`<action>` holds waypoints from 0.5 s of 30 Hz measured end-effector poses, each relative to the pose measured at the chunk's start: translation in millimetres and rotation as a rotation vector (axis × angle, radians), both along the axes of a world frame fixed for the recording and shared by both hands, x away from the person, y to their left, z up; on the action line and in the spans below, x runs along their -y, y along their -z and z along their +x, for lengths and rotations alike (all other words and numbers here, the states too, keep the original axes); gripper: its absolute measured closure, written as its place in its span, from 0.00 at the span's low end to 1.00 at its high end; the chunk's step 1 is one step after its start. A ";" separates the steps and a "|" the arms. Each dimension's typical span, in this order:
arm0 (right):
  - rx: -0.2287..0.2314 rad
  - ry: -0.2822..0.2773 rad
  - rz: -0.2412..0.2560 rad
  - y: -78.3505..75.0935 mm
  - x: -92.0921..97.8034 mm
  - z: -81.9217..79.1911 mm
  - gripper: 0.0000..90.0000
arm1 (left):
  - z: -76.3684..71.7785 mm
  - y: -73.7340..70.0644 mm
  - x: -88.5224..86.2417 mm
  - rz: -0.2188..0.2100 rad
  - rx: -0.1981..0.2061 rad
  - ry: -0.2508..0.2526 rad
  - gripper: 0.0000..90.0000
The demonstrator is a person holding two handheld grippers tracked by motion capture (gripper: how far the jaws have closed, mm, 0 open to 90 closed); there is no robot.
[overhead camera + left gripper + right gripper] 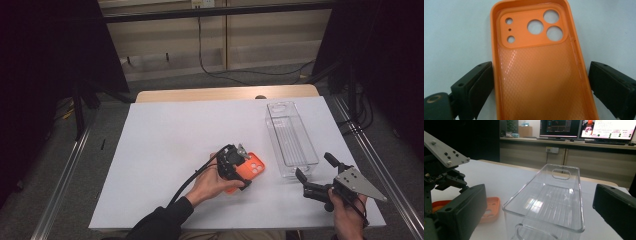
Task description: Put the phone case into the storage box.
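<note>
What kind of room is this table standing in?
Probably a lab or recording workroom. Computer screens glow on a long counter at the back, a black cable hangs from a wall socket, and metal rails run beside the white-covered table.

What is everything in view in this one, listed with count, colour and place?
phone case: 1, orange, lying open side up on the white sheet, left of the bin, between the left claw's open jaws
storage bin: 1, clear plastic, on the right part of the sheet, lengthwise away from the person, nothing inside
table cover: 1, white, over the wooden table
monitors: at least 2, lit, on the counter at the back in the right gripper view
wall cable: 1, black, trailing on the floor beyond the table
left claw: 1, black, jaws open either side of the case
right claw: 1, black, jaws open, aimed at the bin's near end
hands: 2, at the near table edge; left sleeve dark
</note>
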State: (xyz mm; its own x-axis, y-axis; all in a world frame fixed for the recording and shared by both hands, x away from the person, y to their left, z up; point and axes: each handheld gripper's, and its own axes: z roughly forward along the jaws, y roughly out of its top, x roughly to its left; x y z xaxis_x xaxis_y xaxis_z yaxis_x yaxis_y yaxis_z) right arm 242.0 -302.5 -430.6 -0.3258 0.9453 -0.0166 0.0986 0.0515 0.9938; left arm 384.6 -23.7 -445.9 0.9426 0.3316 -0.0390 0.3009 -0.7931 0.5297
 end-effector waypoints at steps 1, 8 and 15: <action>0.000 0.000 0.000 0.0 0.0 0.0 0.00 | -0.2 -0.1 0.7 0.000 -0.002 -0.006 0.08; -0.001 -0.002 -0.001 0.1 0.4 0.0 0.00 | 0.5 -3.1 -0.2 0.015 -0.009 -0.016 0.15; -0.001 -0.004 -0.001 0.0 0.4 -0.2 0.00 | 0.1 -4.3 0.7 0.023 -0.011 -0.021 0.17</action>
State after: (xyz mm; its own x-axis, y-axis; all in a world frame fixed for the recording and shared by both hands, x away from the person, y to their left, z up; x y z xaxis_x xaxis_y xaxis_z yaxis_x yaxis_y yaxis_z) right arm 241.8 -302.9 -430.6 -0.3300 0.9438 -0.0168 0.0995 0.0525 0.9937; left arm 384.7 -24.4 -441.6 0.9350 0.3521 -0.0415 0.3231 -0.7982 0.5083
